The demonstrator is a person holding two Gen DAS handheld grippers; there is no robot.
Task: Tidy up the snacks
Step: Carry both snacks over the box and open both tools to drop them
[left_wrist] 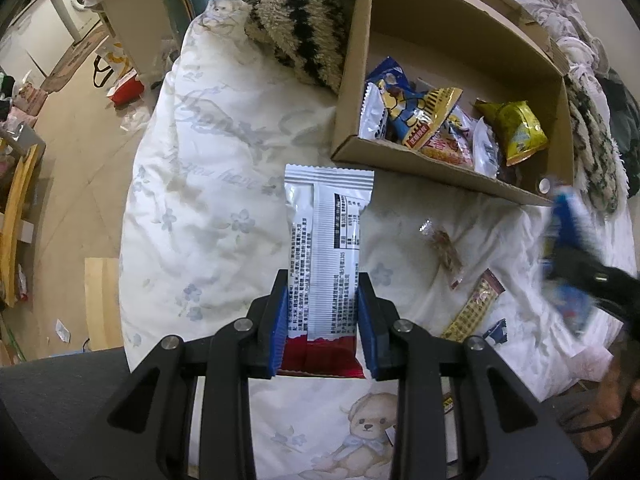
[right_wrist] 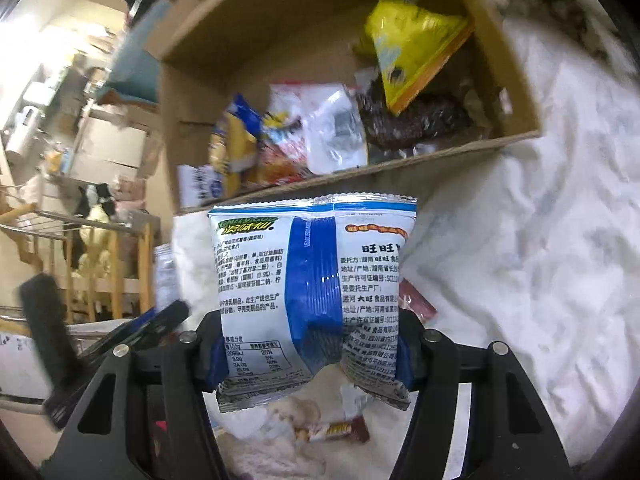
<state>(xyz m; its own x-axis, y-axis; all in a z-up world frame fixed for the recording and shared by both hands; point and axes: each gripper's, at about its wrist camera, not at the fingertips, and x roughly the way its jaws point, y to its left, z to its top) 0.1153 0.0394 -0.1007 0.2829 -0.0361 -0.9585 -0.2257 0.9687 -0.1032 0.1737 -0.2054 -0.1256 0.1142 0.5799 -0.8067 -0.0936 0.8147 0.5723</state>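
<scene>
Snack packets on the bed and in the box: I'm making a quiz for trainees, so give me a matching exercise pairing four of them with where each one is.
Things:
1. white and red packet
2. blue and white bag
3. yellow bag
4. small clear packet

Places:
A. lying loose on the bedsheet
B. gripped by the right gripper
C. inside the cardboard box
D. gripped by the left gripper

Pairs: 1-D, 2-B, 3-C, 4-A
</scene>
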